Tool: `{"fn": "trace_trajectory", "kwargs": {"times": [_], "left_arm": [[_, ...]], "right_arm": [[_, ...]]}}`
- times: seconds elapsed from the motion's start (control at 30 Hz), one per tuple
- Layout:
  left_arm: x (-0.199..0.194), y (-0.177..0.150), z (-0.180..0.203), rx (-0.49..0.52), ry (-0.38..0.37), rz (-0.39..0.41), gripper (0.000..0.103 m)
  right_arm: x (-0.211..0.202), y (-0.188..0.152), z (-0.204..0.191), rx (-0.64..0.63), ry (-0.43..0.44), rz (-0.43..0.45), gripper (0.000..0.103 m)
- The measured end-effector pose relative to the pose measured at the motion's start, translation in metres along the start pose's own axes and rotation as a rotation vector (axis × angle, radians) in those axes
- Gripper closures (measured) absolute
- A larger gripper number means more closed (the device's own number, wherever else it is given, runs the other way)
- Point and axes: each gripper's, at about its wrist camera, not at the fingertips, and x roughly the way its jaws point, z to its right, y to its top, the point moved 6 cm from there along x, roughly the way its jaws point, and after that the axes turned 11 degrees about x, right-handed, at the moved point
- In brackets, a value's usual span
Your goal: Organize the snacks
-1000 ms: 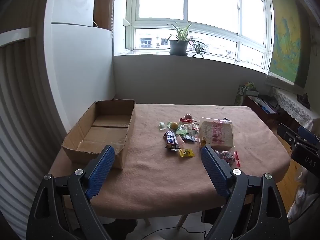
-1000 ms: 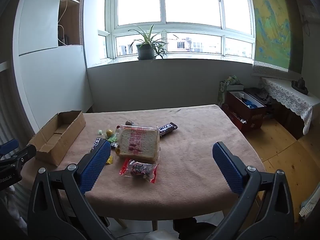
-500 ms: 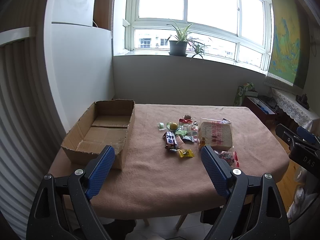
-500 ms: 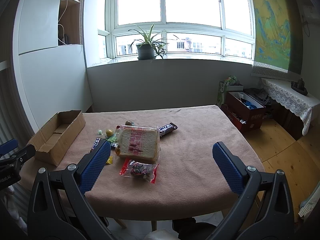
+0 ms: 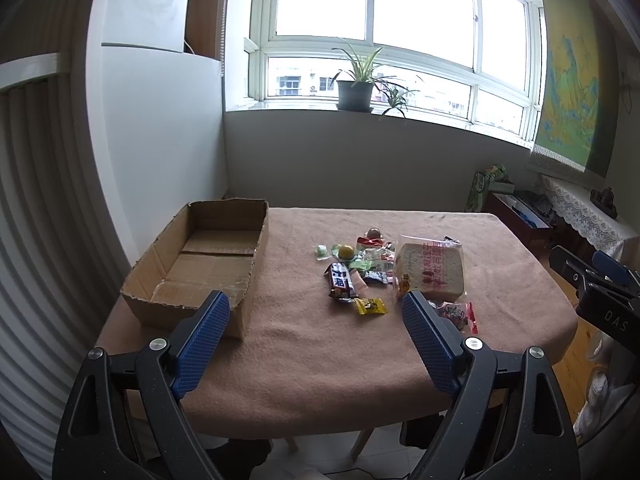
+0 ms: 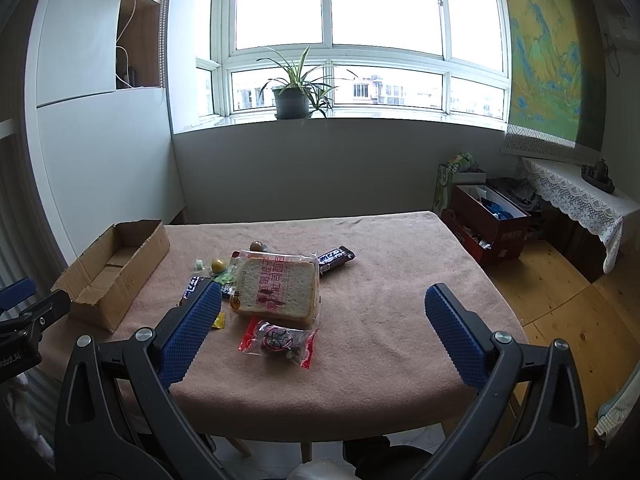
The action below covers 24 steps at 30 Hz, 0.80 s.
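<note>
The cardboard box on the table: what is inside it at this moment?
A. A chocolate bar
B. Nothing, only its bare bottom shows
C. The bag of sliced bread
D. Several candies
B: the cardboard box shows only its bare bottom, while the bread bag and the other snacks lie on the tablecloth beside it.

This is a lived-in room of a home: a potted plant (image 6: 294, 98) on the sill of a wide window at upper centre, a landscape wall hanging (image 6: 546, 56) at upper right, a lace-covered side table (image 6: 576, 204) at right, wooden floorboards (image 6: 560, 280) below it.
</note>
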Motion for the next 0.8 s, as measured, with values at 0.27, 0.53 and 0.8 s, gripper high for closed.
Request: {"fn": "trace_trajectory", "kwargs": {"times": [0.27,0.53,0.8], "left_arm": [[0.0003,-0.0005,-0.0002,-0.002,-0.002,-0.002,0.015],[0.0005,-0.0011,0.0,-0.002,-0.005,-0.004,0.015],[0.0027,-0.0022,-0.0005,-0.005,-0.007,-0.011,0.015]], "right_arm": [[-0.0011,0.0011,-0.0025,-0.004,0.002,0.003,0.0],[0.0002,-0.0006,-0.0036,-0.009,0.002,-0.007,0.0],[0.0024,-0.0028,-0.0042,-0.013,-0.001,-0.011,0.0]]}}
